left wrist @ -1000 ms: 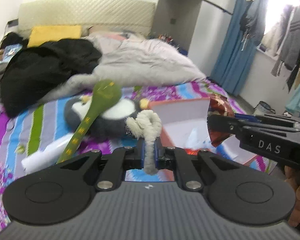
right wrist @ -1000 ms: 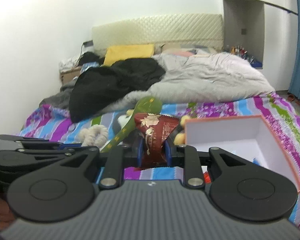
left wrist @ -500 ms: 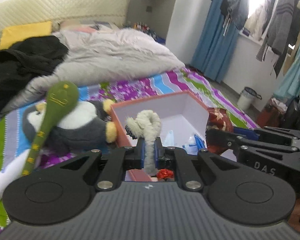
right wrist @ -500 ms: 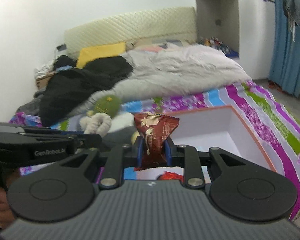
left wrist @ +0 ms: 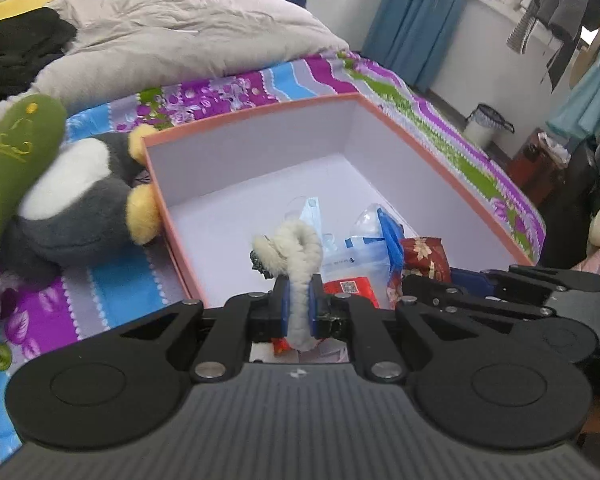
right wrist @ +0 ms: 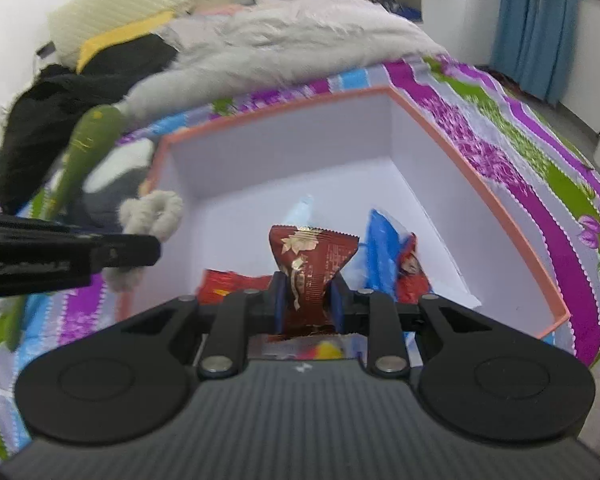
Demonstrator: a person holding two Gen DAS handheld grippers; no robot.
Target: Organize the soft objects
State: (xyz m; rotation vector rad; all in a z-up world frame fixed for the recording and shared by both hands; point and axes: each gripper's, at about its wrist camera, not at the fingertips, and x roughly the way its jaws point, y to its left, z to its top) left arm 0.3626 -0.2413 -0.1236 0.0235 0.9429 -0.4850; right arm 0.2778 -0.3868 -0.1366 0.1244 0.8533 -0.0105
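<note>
The left gripper clamped a white rope toy over the box's near rim. The right gripper pinched a brown packet (box's far half lay bare).

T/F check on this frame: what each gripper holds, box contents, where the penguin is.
1. The left gripper is shut on the white rope toy. True.
2. The right gripper is open and empty. False: it is shut on a dark red packet.
3. The box is empty. False: packets lie inside, among them a blue packet.
4. The penguin lies outside the box, against its wall. True.
5. The green plush is in the box. False: it is outside, over the penguin.
</note>
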